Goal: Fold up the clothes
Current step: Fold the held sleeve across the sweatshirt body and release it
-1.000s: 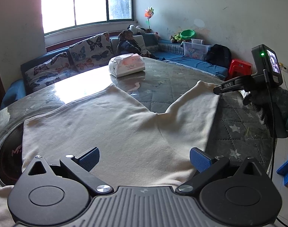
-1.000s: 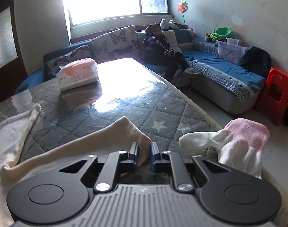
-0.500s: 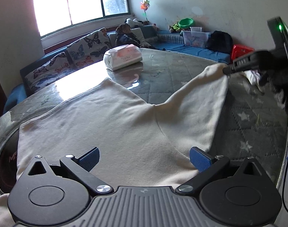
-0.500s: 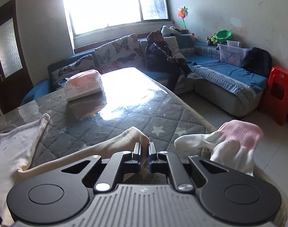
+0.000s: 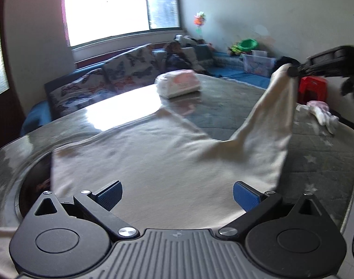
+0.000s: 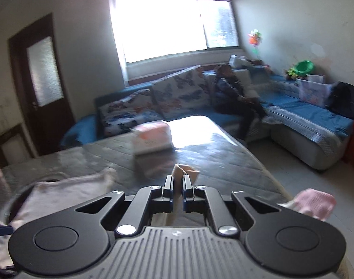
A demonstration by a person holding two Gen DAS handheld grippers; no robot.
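Note:
A cream garment (image 5: 153, 162) lies spread on the round table (image 5: 223, 97). My left gripper (image 5: 177, 193) is open, its blue pads over the garment's near edge, holding nothing. My right gripper (image 6: 177, 183) is shut on the garment's right sleeve end (image 6: 185, 171) and holds it lifted above the table. In the left wrist view the right gripper (image 5: 293, 69) shows at the upper right with the sleeve (image 5: 272, 116) hanging from it. The garment's body (image 6: 65, 190) shows at the lower left of the right wrist view.
A pack of tissues (image 5: 178, 86) sits at the table's far side, also in the right wrist view (image 6: 152, 140). White and pink small clothes (image 5: 321, 114) lie at the table's right edge. A sofa (image 6: 305, 116) and a red stool (image 5: 313, 88) stand beyond the table.
My right gripper has lifted the sleeve end higher off the table and swung left. The left gripper stays open over the near edge.

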